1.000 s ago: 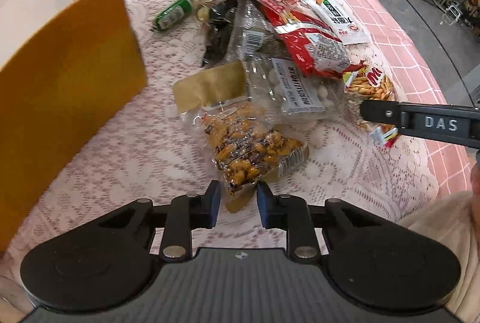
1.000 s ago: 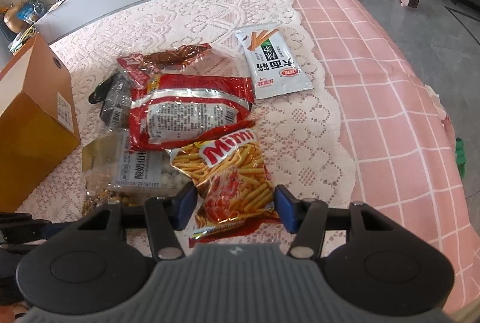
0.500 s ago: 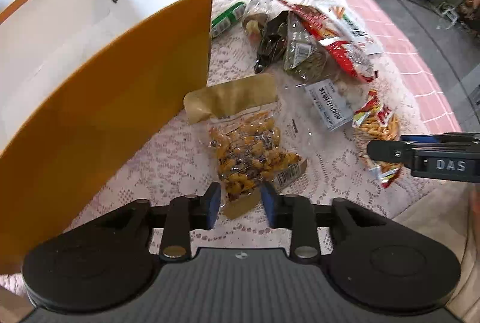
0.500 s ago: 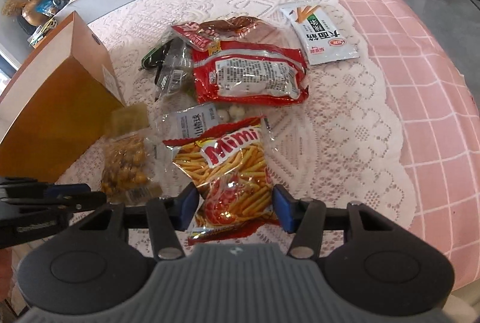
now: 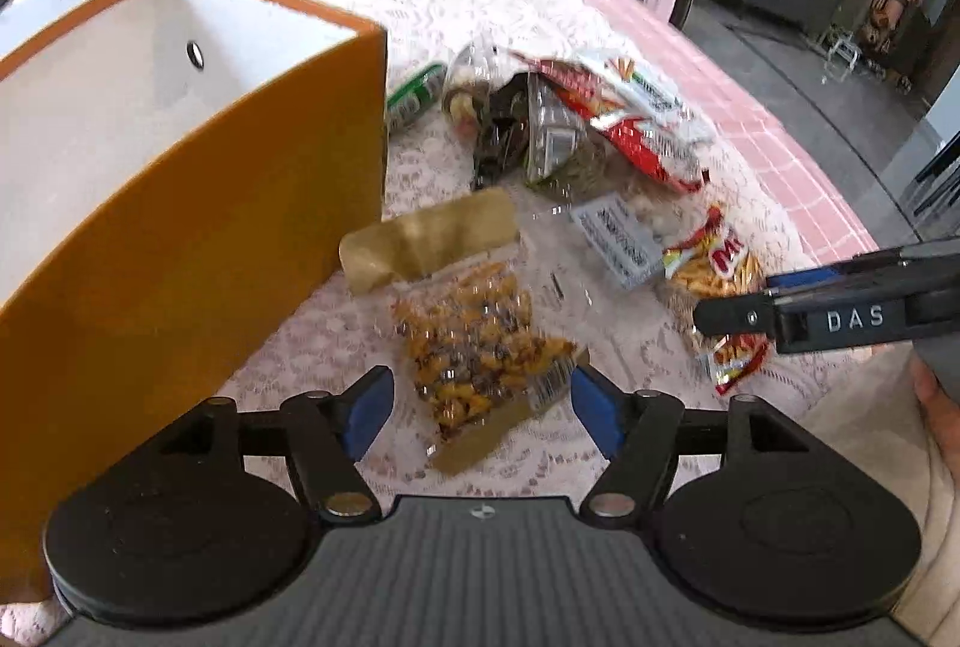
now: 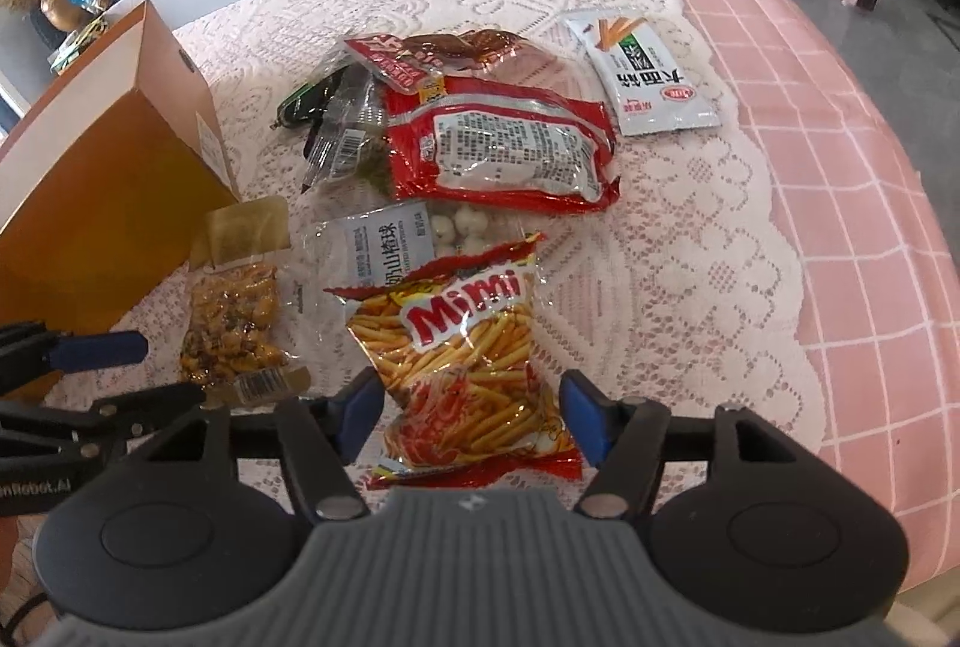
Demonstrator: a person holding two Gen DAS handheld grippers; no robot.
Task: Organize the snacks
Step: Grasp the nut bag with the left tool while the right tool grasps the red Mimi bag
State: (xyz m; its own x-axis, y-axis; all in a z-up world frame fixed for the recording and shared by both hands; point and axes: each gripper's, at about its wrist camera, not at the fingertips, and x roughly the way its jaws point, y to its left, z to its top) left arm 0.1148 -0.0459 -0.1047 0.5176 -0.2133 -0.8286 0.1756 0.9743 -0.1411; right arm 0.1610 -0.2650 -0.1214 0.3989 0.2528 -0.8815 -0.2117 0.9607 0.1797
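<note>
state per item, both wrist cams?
left tool: open, straddling the nut mix bag
right tool: open, straddling the Mimi bag
nut mix bag: sealed, flat on table
Mimi bag: sealed, flat
orange box: open-topped, upright; visible interior empty
red bag: sealed, flat

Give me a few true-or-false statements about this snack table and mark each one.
1. The orange box is packed with snacks. False: its white inside looks bare.
2. The left hand-held gripper is open around the mixed-nut bag. True.
3. The right hand-held gripper is clamped shut on the Mimi bag. False: its jaws stand open on either side.
4. The white noodle-stick packet lies apart from the pile. True.
5. The table is bare wood. False: lace over pink check cloth.
</note>
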